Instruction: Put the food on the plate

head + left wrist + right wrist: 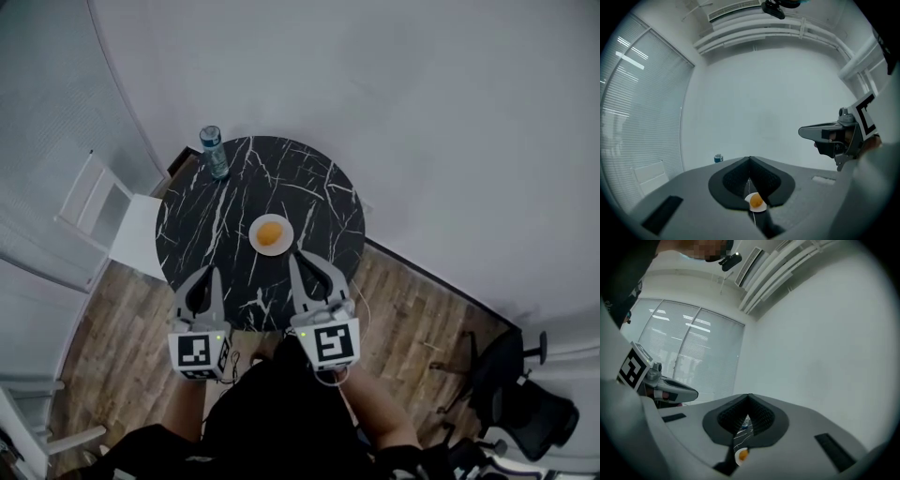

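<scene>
Pinching nothing, the fingers [733, 180] of your left gripper [210, 277] are pressed together. Those of your right gripper [299, 262] meet at the tips as well, and both are empty. The right pair hovers just off the plate [253, 236] at its 5 o'clock. The left sits farther out, toward 7 o'clock, over the near side of the tabletop [234, 192].

That closeness is your main hazard: a forward drift of the right tips would likely catch the rim and slide or tip the plate, and the food [269, 234] could roll out. Reaching in to grab it again would, I judge, only undo a placement that looks finished. A wide sweep with the left toward 11 o'clock could topple the upright bottle [214, 150] at the tabletop's edge, though it stands well apart now.

The food itself is a small orange lump, rounded and smooth-looking. It rests in the middle of the small white plate, near the tabletop's centre. What kind of food it is, you cannot tell from here.
</scene>
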